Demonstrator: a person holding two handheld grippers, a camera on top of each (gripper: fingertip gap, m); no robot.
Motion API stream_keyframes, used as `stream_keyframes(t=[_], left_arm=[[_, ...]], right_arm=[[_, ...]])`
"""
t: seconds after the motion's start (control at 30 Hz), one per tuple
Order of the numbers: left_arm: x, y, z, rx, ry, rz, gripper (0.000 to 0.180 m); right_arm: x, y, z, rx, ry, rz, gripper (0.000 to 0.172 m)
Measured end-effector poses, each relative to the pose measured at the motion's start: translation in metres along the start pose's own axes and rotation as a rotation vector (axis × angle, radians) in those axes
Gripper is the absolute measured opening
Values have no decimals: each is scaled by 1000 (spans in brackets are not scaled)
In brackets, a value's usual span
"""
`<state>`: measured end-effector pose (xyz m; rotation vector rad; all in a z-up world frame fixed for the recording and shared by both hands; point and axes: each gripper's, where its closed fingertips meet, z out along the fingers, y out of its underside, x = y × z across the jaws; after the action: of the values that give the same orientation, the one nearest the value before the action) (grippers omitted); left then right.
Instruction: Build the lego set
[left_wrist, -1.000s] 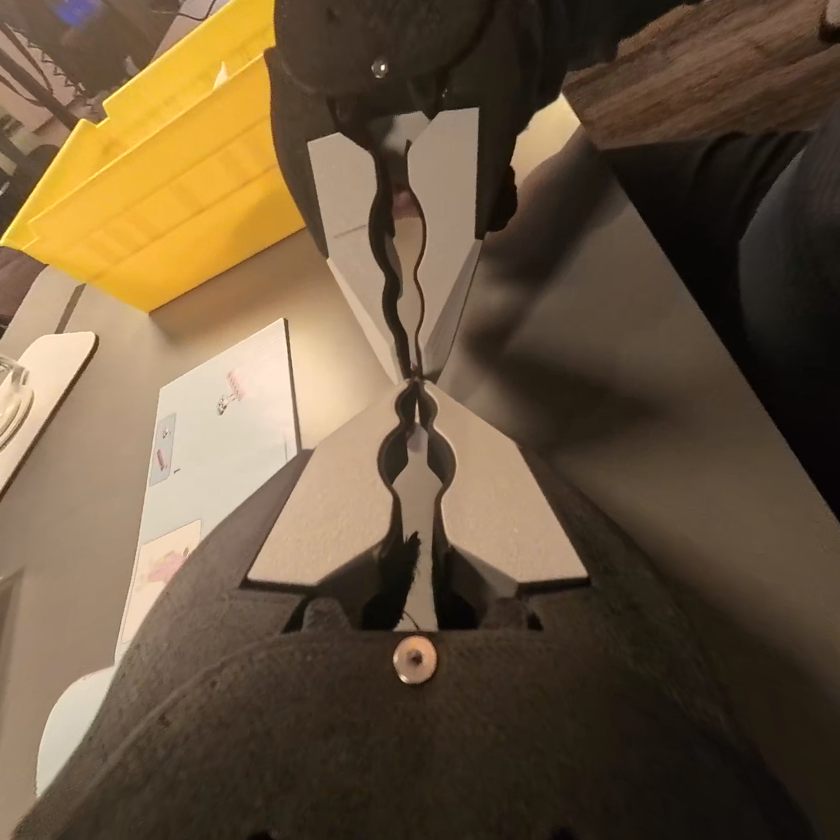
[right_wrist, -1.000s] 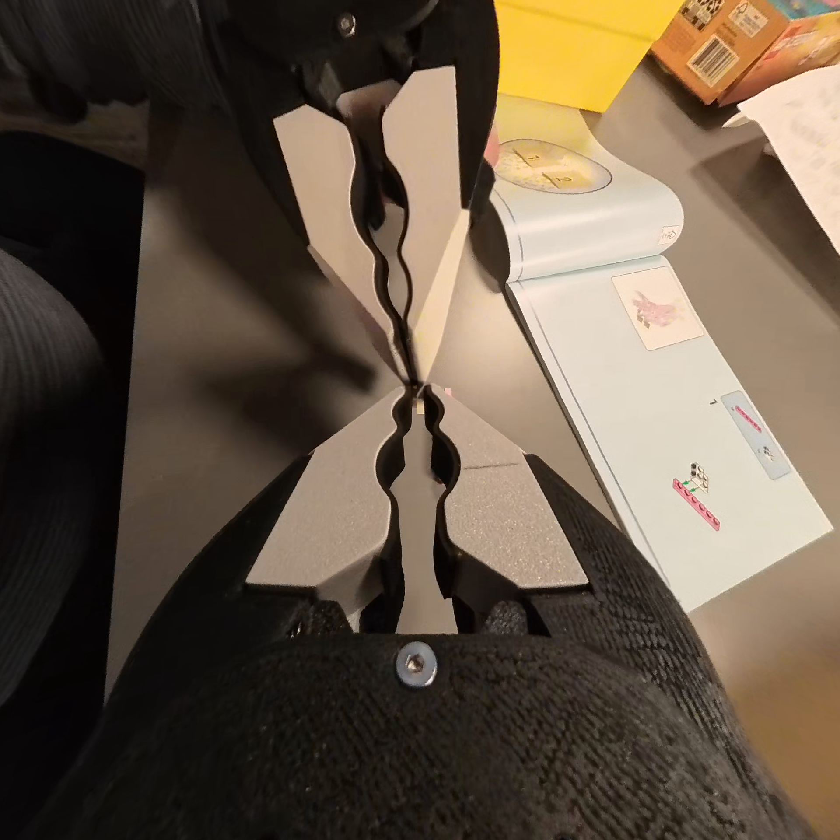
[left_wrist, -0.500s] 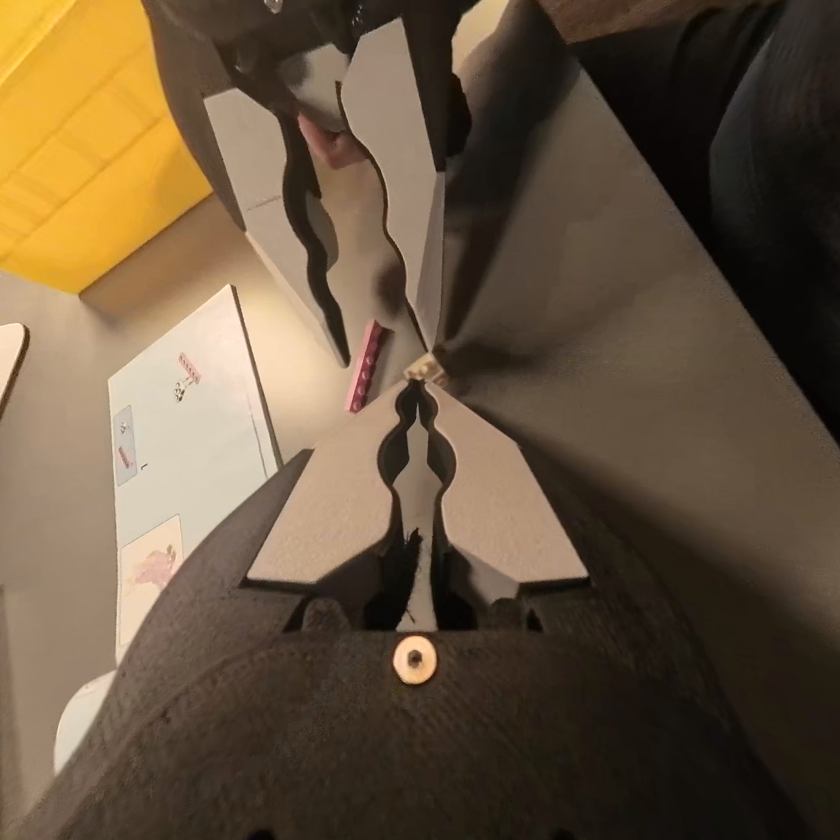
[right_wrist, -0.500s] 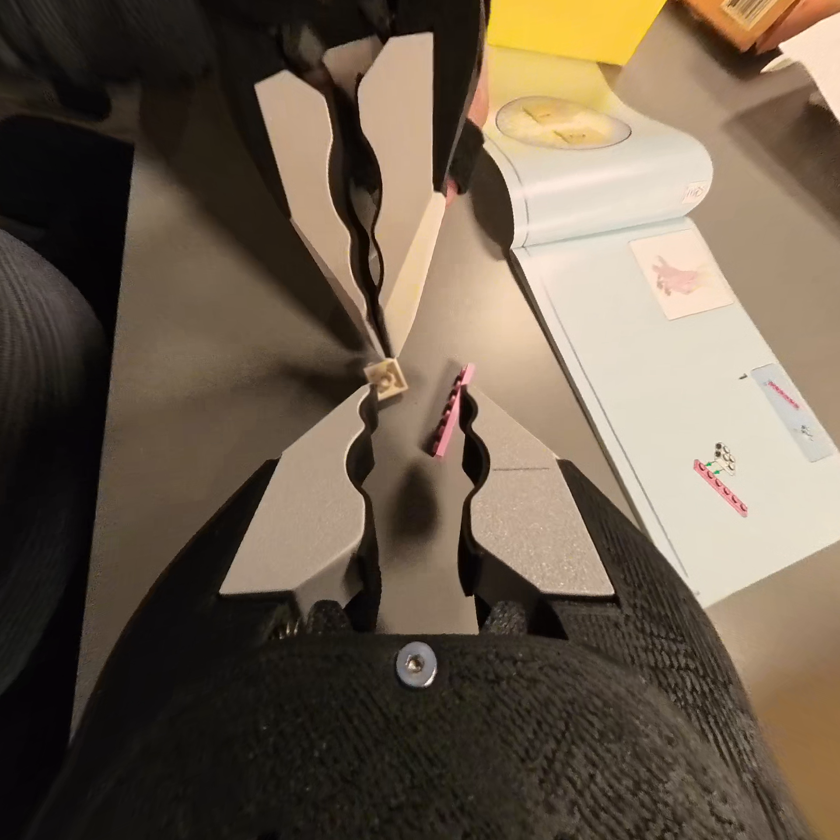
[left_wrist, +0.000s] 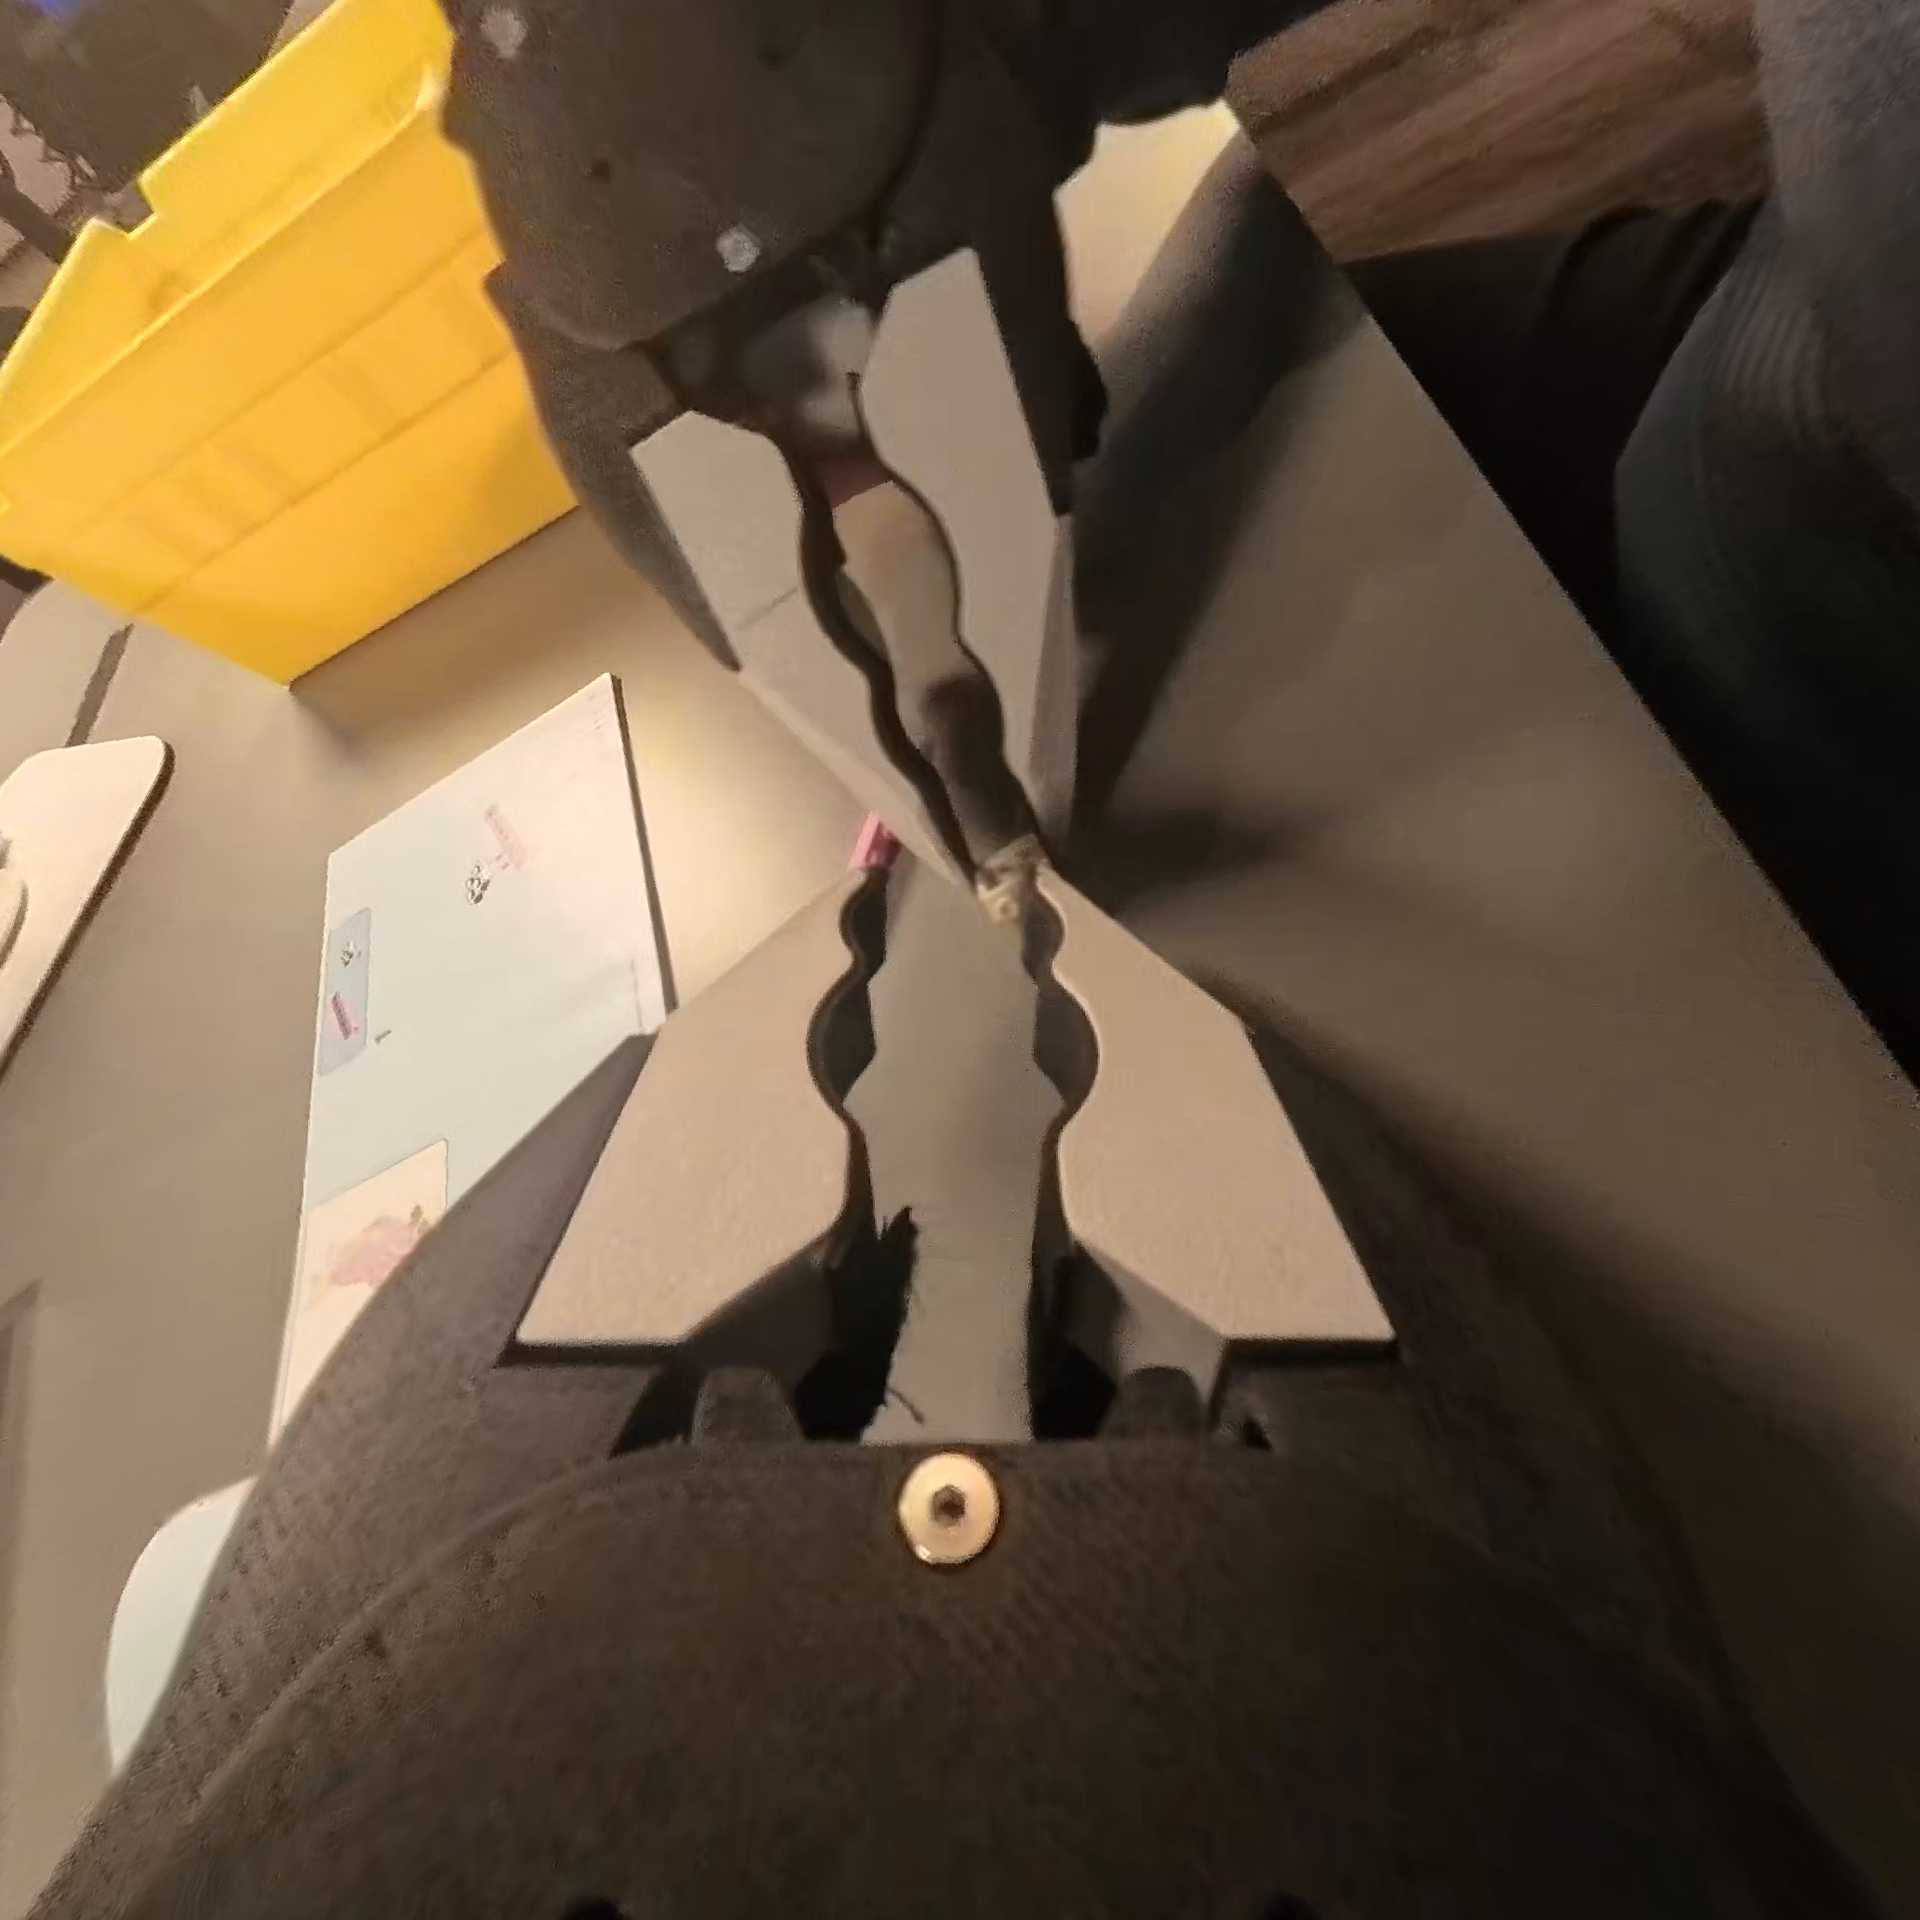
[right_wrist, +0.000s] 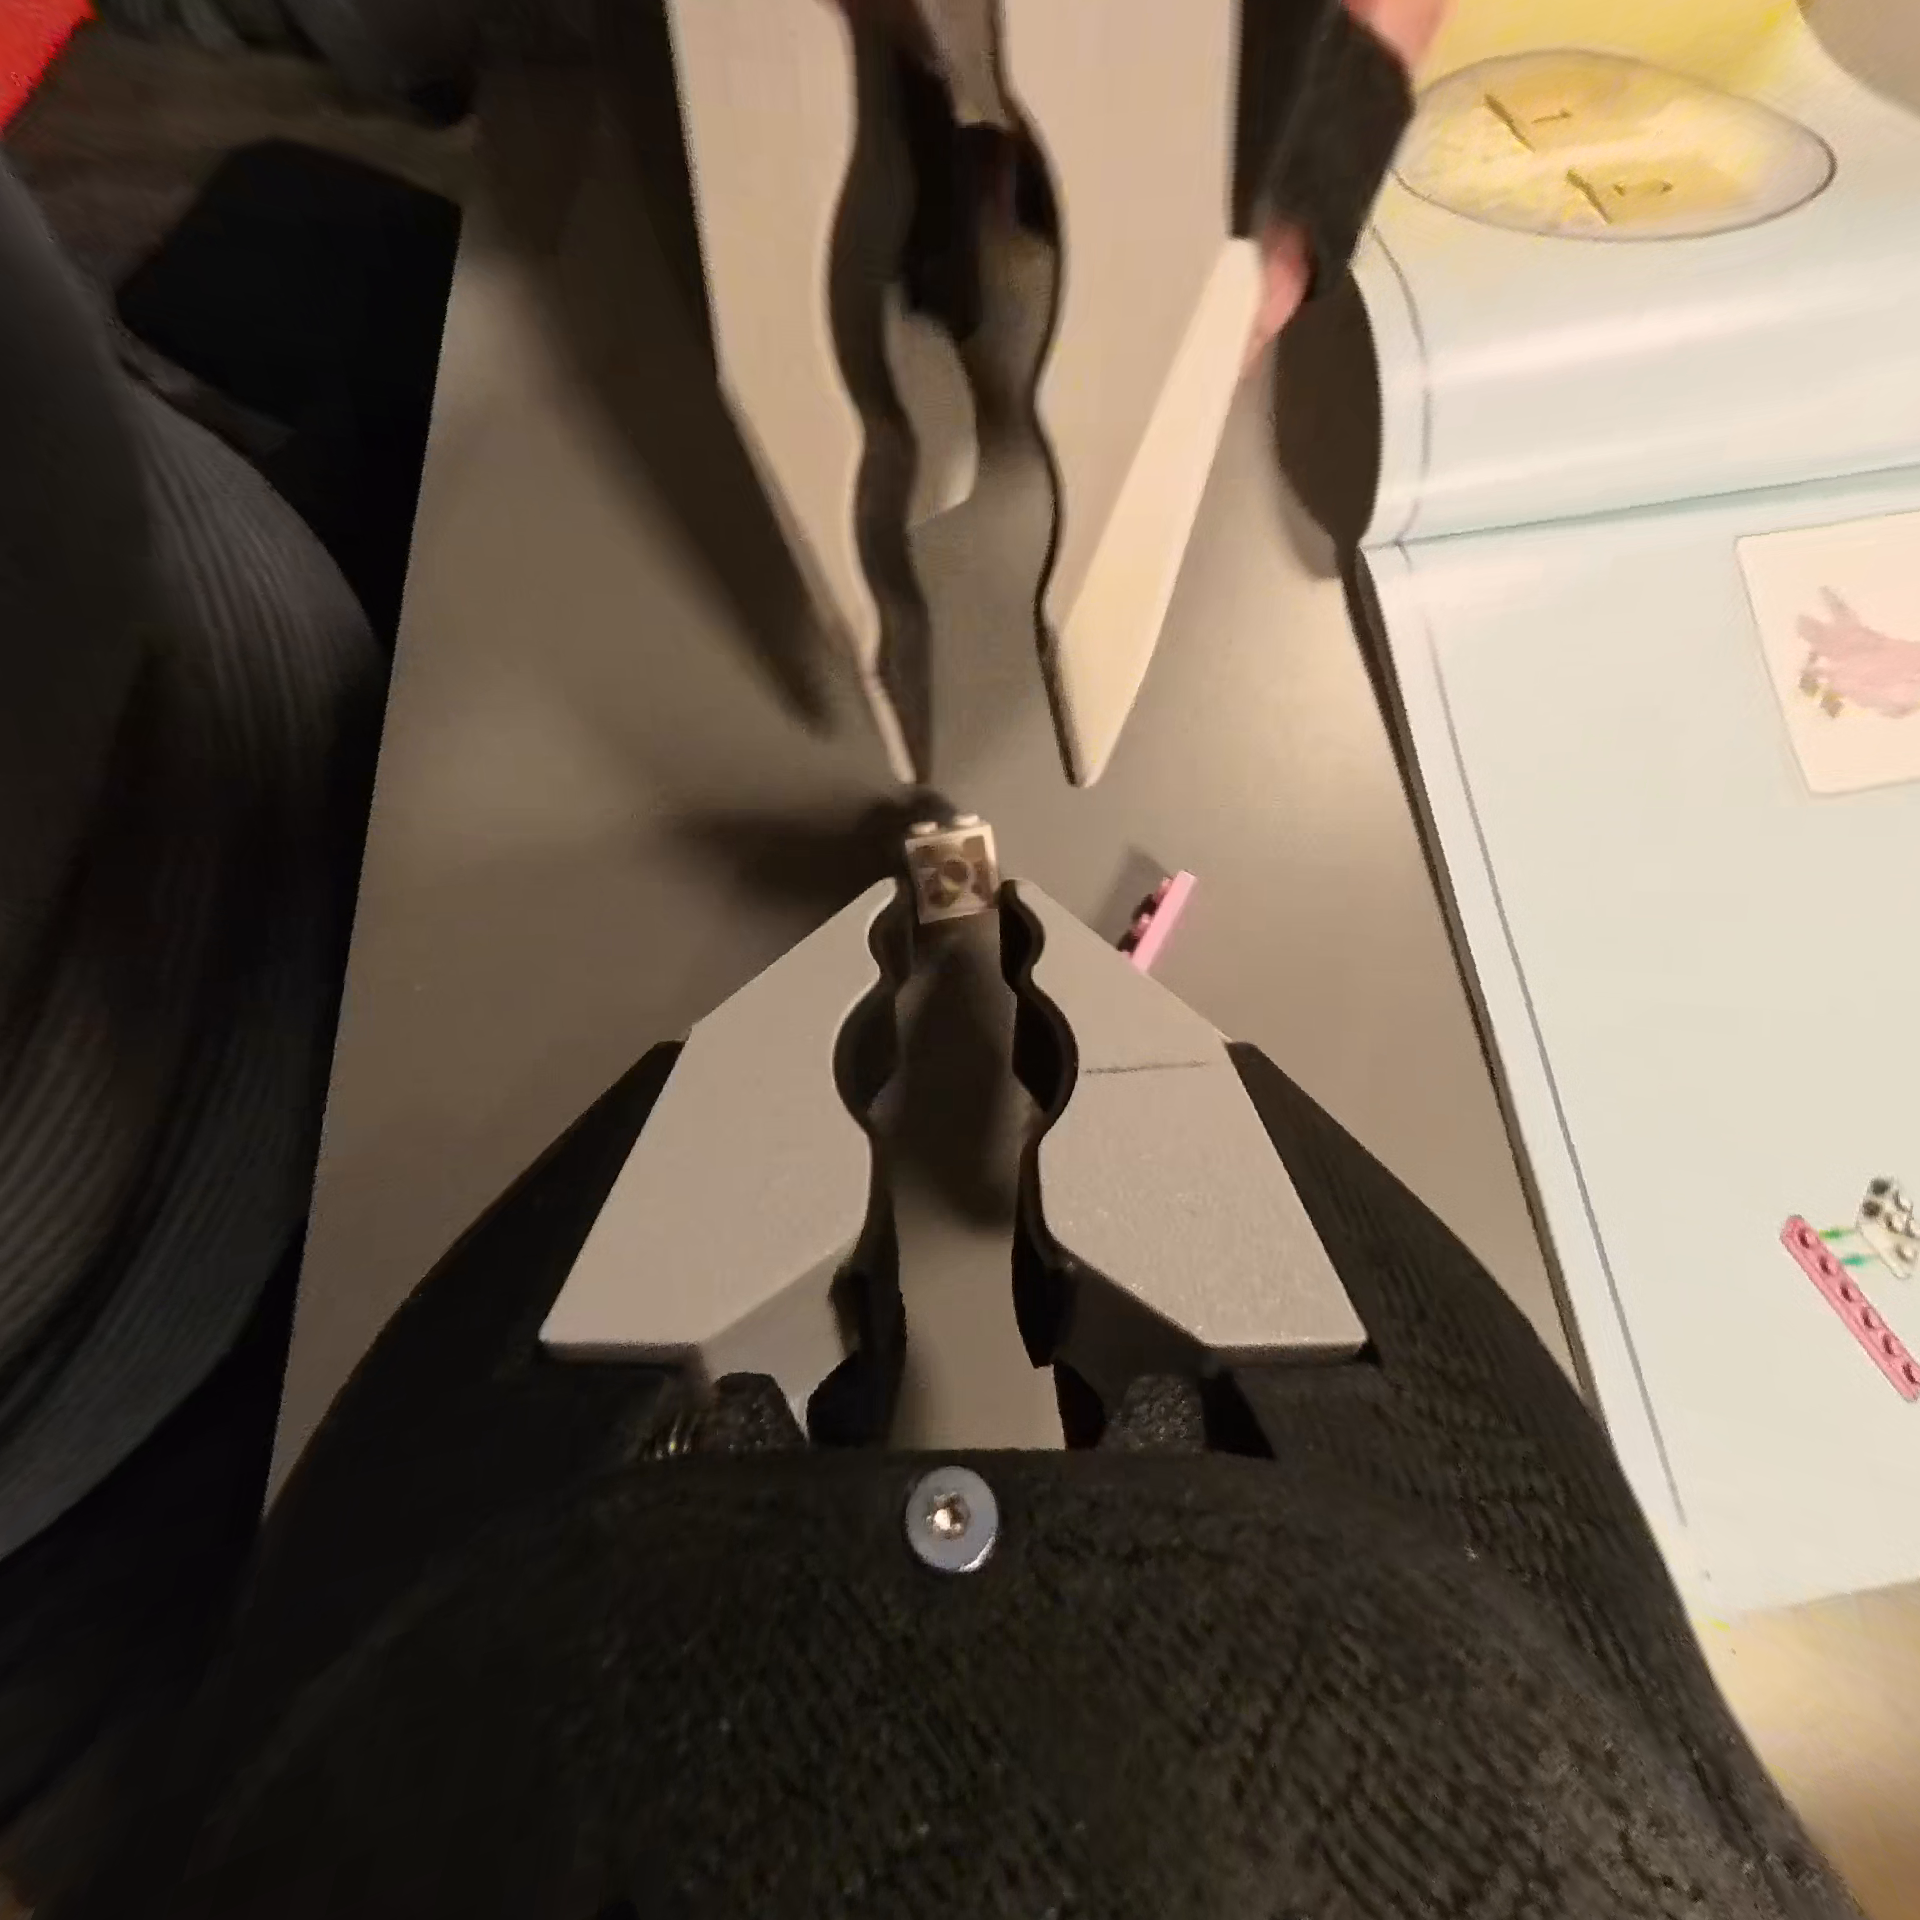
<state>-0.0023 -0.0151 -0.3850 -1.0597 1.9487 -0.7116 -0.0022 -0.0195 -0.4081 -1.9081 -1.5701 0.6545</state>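
Observation:
In the right wrist view my right gripper is shut on a small whitish brick, held at the very fingertips just above the dark table. My left gripper faces it tip to tip, open and empty, a little beyond the brick. In the left wrist view my left gripper stands open, and the whitish brick sits at the right gripper's tips, close to my left gripper's right finger. A pink plate lies on the table beside the right gripper; one end of it shows in the left wrist view.
A light blue instruction booklet lies open to the right of the grippers, also in the left wrist view. A yellow bin stands behind it. A white board lies at the left. A person's dark clothing borders the table edge. Left and right tips are no more than a few centimetres apart.
Both grippers were shut tip to tip. The right one opened and the pink plate dropped to the table. The left gripper has now opened, and the right has shut on the whitish brick it held.

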Motion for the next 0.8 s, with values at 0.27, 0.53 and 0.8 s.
stream_keyframes(t=[0.27, 0.53, 0.8], left_arm=[[-5, 1, 12, -83, -172, 345, 13], [-14, -3, 6, -12, -125, 89, 8], [-7, -14, 2, 120, 45, -179, 8]], right_arm=[[7, -15, -13, 154, -102, 283, 14], [17, -29, -30, 310, 133, 83, 24], [7, -33, -31, 308, 189, -66, 5]])
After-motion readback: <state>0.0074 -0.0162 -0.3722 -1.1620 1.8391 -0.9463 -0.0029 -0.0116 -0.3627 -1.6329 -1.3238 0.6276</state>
